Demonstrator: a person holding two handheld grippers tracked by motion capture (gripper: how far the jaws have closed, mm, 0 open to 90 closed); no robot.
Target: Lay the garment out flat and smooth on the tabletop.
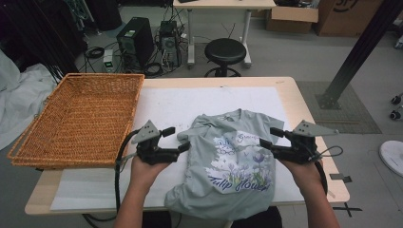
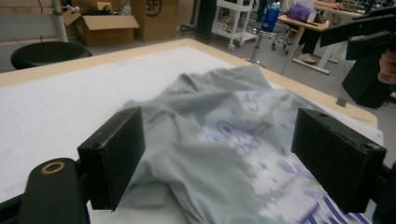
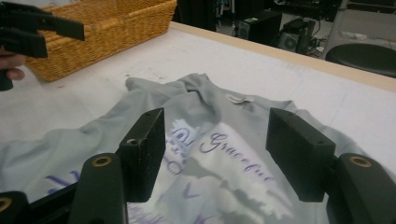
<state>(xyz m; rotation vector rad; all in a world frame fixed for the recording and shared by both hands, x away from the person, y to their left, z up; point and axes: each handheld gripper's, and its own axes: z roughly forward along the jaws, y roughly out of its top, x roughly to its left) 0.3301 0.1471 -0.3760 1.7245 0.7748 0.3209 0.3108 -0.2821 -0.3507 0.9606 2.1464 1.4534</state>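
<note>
T-shirt (image 1: 228, 166) is lying print-up on the white mat of the bench (image 1: 294, 97), neck end away from you, sides already turned in, with the hem end hanging a bit over the near edge. It sits right between your two tools. Left tool (image 1: 177, 138) is spread, nothing between the jaws, parked just off the shirt's folded left edge near the sleeve. Right tool (image 1: 271, 137) is spread too, empty, hovering over the opposite edge near the shoulder.

Looks to me like you're mid-fold and lining up the next grab. A few tips, all guesswork from how it lies:

- Go in low and level so one jaw slides under the folded edge and you catch every layer, not just the top one.
- Pinch at matching heights on both sides, or the fold will come out skewed.
- The cloth in front of the left tool is bunched up near the collar. Tug it flat before folding, otherwise that wrinkle gets locked in.
- Lift both sides together and keep the fabric lightly taut between the tools.

Wicker basket (image 1: 78, 118) sits outboard of the left tool, well apart from the shirt, so keep the final bundle compact enough to carry over in one go.
</note>
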